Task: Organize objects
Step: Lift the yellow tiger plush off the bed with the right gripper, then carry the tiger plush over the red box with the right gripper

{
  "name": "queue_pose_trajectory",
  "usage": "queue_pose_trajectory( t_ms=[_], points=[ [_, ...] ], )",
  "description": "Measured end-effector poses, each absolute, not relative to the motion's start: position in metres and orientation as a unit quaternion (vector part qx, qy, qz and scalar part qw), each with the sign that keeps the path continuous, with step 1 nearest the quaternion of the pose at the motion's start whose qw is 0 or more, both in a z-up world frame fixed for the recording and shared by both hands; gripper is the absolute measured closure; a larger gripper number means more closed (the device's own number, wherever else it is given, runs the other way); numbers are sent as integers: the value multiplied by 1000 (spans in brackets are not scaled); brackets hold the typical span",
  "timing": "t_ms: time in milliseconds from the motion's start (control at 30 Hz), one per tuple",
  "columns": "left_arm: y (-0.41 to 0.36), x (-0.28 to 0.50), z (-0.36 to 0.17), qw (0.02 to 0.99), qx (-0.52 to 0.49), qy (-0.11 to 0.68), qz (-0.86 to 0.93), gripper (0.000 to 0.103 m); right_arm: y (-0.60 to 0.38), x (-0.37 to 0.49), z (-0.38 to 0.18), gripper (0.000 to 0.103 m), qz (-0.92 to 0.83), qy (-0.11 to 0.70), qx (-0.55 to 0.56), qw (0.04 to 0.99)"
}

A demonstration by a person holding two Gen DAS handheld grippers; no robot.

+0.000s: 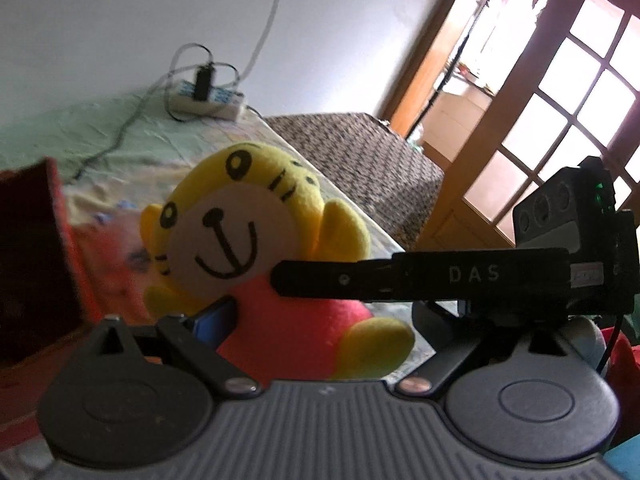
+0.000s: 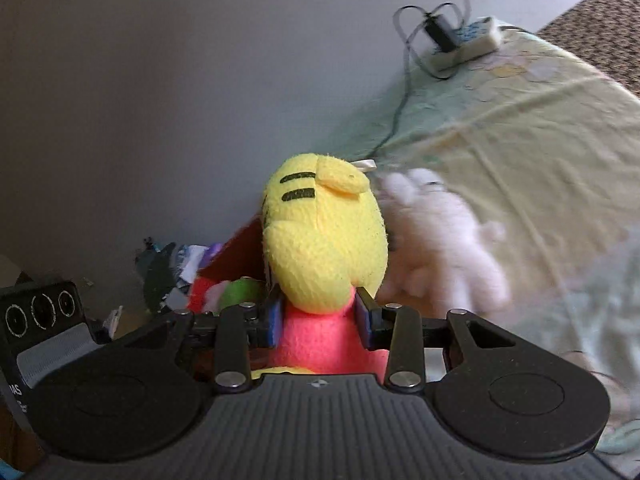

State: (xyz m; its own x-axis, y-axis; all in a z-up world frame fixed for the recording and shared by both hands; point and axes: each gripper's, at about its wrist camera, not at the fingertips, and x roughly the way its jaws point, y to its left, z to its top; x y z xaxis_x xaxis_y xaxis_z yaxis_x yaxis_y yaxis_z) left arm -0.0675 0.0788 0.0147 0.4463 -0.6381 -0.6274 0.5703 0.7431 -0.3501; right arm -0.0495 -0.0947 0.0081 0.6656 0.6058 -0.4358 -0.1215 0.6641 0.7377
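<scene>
A yellow tiger plush (image 1: 236, 216) with a white face and pink body fills the middle of the left wrist view. In the right wrist view I see the back of its head (image 2: 324, 240). My right gripper (image 2: 320, 320) is shut on the plush's pink body, blue pads on both sides. In the left wrist view the right gripper's black finger (image 1: 400, 276) reaches in from the right across the plush. My left gripper (image 1: 296, 320) is around the plush too; one blue pad (image 1: 214, 318) shows at its left side, the other is hidden. I cannot tell whether it grips.
A red box (image 1: 32, 256) stands at the left, with toys in it in the right wrist view (image 2: 236, 292). A white fluffy plush (image 2: 444, 236) lies on the pale green bedsheet (image 2: 520, 128). A power strip (image 1: 208, 100) with cables sits by the wall. A wooden glass door (image 1: 560, 112) is at the right.
</scene>
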Motion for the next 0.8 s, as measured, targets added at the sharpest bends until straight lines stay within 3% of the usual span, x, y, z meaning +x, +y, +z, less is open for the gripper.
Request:
queue_pose_trajectory(
  t_ms=[433,800],
  points=[
    [158,-73,48,893,-32,324,-310,10,-18,-24,40,64,267,301,338,851],
    [203,-48,38,910,-20,323,-258,10,39,7,33,65,271,289,304,866]
  ],
)
